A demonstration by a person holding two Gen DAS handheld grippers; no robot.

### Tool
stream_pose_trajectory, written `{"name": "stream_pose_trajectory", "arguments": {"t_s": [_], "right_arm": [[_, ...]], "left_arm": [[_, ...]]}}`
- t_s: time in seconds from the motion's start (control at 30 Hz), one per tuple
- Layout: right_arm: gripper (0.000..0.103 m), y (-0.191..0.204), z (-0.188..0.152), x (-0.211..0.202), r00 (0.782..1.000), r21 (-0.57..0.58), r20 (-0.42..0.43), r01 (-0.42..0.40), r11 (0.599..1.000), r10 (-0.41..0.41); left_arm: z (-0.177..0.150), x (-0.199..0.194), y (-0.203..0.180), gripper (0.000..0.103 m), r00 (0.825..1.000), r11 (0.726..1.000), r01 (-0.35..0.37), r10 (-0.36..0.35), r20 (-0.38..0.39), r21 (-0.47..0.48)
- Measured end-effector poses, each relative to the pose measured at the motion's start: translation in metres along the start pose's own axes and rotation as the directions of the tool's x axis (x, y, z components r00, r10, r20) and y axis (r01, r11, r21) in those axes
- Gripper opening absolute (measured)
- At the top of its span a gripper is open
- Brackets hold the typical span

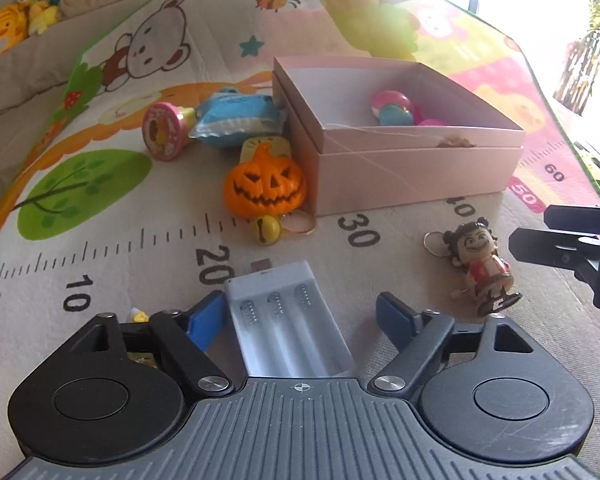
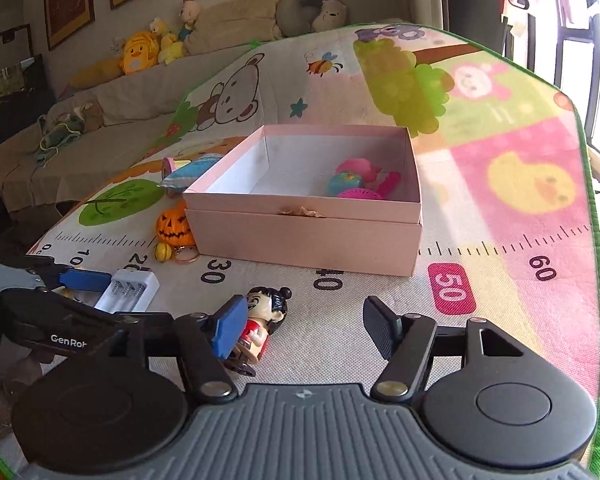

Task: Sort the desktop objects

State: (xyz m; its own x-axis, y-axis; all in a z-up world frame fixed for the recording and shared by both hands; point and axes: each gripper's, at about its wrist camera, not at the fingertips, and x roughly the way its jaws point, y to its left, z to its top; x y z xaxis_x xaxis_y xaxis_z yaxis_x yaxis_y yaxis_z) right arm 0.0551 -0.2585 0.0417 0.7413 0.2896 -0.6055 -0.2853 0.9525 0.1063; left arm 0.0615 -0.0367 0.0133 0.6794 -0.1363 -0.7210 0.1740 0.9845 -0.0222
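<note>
Your left claw point(image 1: 300, 312) is spread wide, and the white battery holder point(image 1: 288, 320) lies between its two blue pads on the play mat point(image 1: 140, 264). The left pad point(image 1: 204, 320) is just beside the holder's edge, while the right pad point(image 1: 396, 316) stands apart from it, so nothing is clamped. The holder has three slots with springs and sits near the printed "20" of the mat's ruler.

Your right claw point(image 2: 304, 328) is also released, its fingers wide apart. The little doll figure point(image 2: 260, 328), with black hair buns and a red top, lies on its back on the mat just beside the left blue pad point(image 2: 230, 330), which covers part of it. I cannot tell if the pad touches the doll. The space between the pads is mostly bare mat.

Further out, the pink box point(image 2: 308, 236) stands open on the mat, near the "30" and "40" marks. Inside it, toward the far right corner, lie some pink and turquoise toys point(image 2: 360, 184). At the box's left side you see an orange pumpkin lantern toy point(image 1: 264, 188) with a small yellow bell point(image 1: 265, 230) and a gold ring point(image 1: 298, 224) in front of it. Behind the pumpkin are a blue packet point(image 1: 236, 120) and a pink round stamp toy point(image 1: 164, 130).
</note>
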Motion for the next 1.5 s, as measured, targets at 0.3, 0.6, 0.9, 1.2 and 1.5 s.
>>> {"name": "stream_pose_trajectory", "arguments": {"t_s": [0.3,0.6,0.9,1.2,1.5], "right_arm": [[0.045,0.031,0.001,0.045,0.991,-0.034,-0.135,-0.022,0.999,0.017],[0.029,0.014,-0.007,-0.042,0.988,-0.069,-0.128,-0.098,0.993,0.089],[0.029,-0.021,0.083,-0.13,0.966,-0.015,0.242,-0.092,0.996,0.093],[0.032,-0.047,0.187,-0.047,0.971,0.065,0.209,-0.13,0.989,0.114],[0.054,-0.04,0.162,-0.005,0.982,0.064,0.167,-0.102,0.993,0.09]], "left_arm": [[-0.026,-0.033,0.007,0.053,0.999,0.999,0.033,-0.034,0.029,0.035],[-0.046,-0.097,-0.004,0.053,0.983,0.986,0.096,-0.116,0.143,0.138],[0.046,-0.11,-0.028,0.053,0.926,0.973,0.074,-0.149,0.348,0.22],[0.152,-0.034,-0.033,0.071,0.918,0.989,0.071,-0.116,0.379,0.129],[0.056,-0.041,0.035,0.096,0.971,0.998,-0.002,-0.013,0.239,0.063]]}}
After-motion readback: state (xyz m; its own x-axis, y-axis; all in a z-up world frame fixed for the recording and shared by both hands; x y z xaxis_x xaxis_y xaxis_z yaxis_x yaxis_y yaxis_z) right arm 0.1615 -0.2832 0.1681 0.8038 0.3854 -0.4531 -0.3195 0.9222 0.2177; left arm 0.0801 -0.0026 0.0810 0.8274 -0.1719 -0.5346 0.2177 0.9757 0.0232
